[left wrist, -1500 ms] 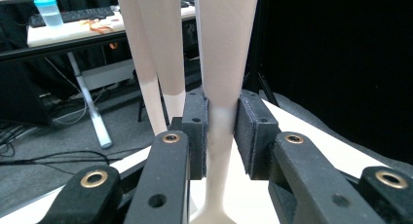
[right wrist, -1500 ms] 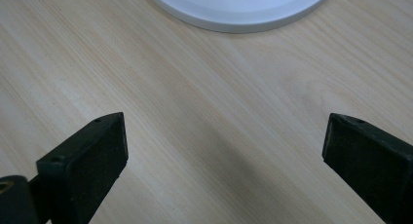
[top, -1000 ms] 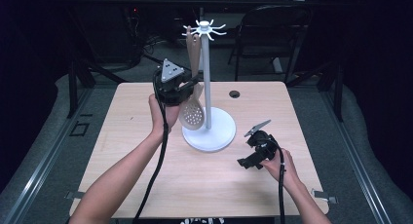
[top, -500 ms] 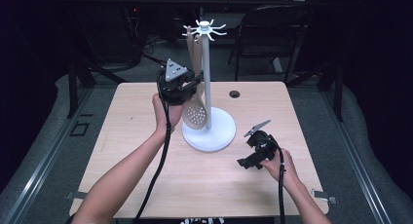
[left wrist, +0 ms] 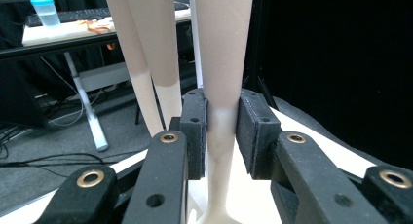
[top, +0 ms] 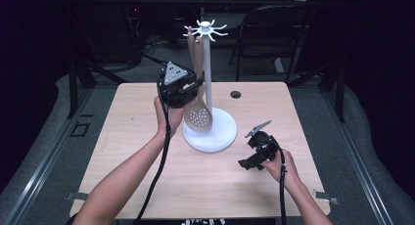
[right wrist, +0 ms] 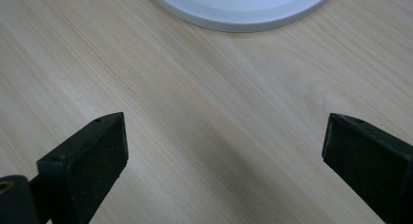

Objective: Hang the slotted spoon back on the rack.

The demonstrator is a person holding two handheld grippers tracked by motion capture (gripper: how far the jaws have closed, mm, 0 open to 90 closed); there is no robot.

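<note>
Left tongs [top: 193,88], centre-left of the high view, are clamped on the handle of the slotted spoon [top: 197,118] hung against the white rack [top: 209,132]. Right tongs [top: 252,149], lower right, are held wide apart and empty above the desk [top: 127,132].

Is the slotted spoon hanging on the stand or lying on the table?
Hanging: the slotted spoon hangs upright beside the stand, its bowl above the white base.

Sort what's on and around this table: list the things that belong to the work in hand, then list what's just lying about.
In use:
- slotted spoon, hanging on the rack
- its handle, clamped by the left gripper
- white utensil rack
- second hanging utensil

Lying about:
- right gripper, jaws open, resting on the table
- chair behind
- bottle on the far desk
</note>
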